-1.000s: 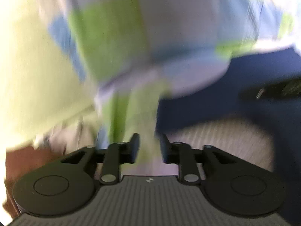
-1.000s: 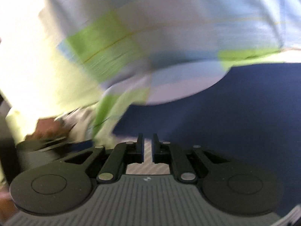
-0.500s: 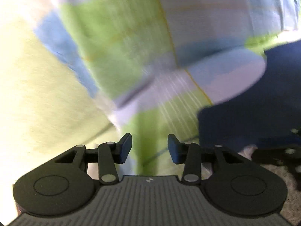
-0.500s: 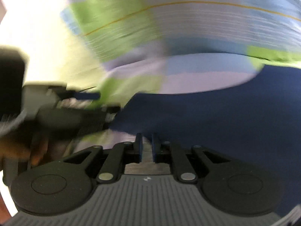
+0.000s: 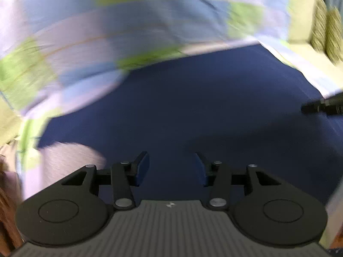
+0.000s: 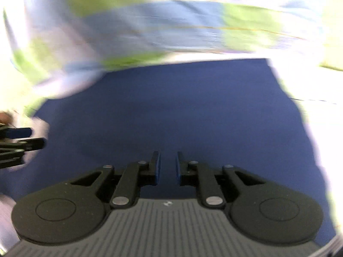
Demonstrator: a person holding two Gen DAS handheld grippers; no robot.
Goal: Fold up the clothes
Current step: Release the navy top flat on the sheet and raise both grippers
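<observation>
A dark blue garment [image 5: 193,111] lies spread flat on a checked bedsheet and fills the middle of both wrist views [image 6: 182,111]. My left gripper [image 5: 171,167] hovers over the blue cloth, its jaws opening, nothing between them. My right gripper [image 6: 167,167] hangs over the same cloth with a narrow gap, its jaws opening too, and nothing is pinched. The right gripper's tip [image 5: 321,107] shows at the right edge of the left wrist view. The left gripper [image 6: 19,143] shows at the left edge of the right wrist view. Both views are blurred by motion.
The green, blue and lilac checked bedsheet [image 5: 107,42] surrounds the garment on the far side and both flanks [image 6: 171,21]. A pale lilac patch of cloth [image 5: 68,156] lies near left of the left gripper. Brown wood [image 5: 6,224] shows at the bottom left.
Both grippers have swept sideways, from the garment's left edge over the checked sheet to above the blue cloth. The left jaws stand wider, empty of the cloth they flanked; the right jaws have parted slightly.
</observation>
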